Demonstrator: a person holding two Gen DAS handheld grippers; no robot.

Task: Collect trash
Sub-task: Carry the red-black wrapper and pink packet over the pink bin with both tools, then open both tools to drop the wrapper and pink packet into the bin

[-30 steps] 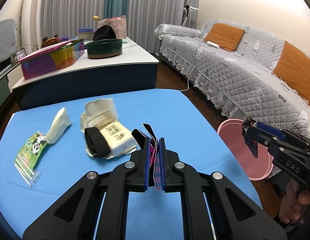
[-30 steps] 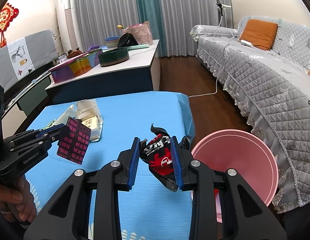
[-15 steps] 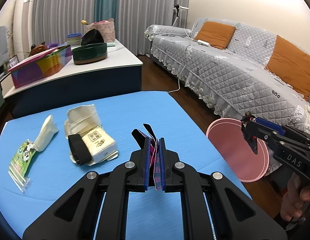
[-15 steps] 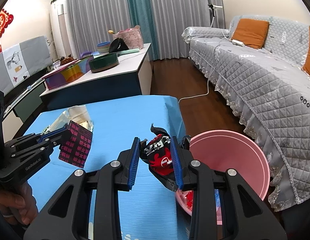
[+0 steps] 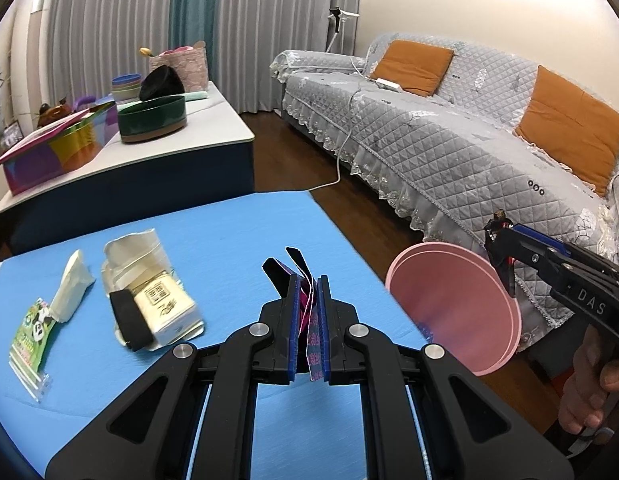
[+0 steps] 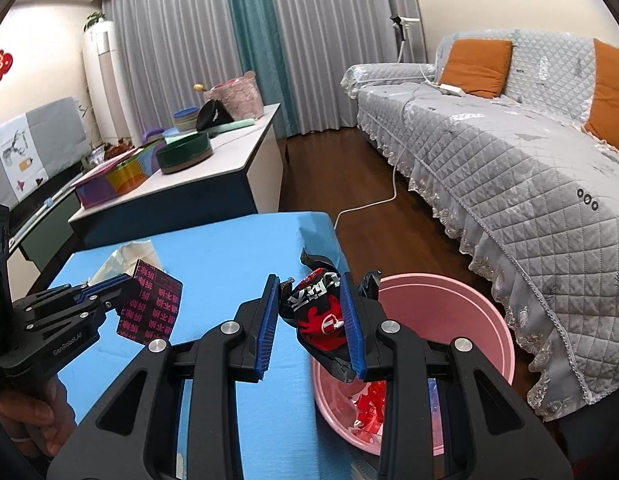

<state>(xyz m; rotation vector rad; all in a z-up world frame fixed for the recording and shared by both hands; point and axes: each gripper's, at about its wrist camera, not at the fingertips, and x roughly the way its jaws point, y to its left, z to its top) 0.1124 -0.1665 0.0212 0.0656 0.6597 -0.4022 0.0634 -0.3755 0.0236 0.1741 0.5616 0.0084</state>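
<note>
Left gripper (image 5: 308,300): jaws nearly closed, clamped on a thin dark pink wrapper (image 6: 150,307) printed with rows of pink Chinese characters; I cannot read them. Its body carries the lettering "GenRobot.AI" in the right wrist view.

Right gripper (image 6: 309,322): jaws part open, grasping a crumpled black-and-red snack wrapper (image 6: 321,320) with white characters, held over the near rim of the pink bin (image 6: 489,312). Red scraps lie inside the bin. "DAS" reads on this gripper's body in the left wrist view.

The bin stands on the floor just beside the blue worktop (image 5: 229,240).

On the worktop, well apart from both grippers: a cream packet with a black band (image 5: 149,308), a white wrapper (image 5: 71,286), and a green panda-print packet (image 5: 29,332).
</note>
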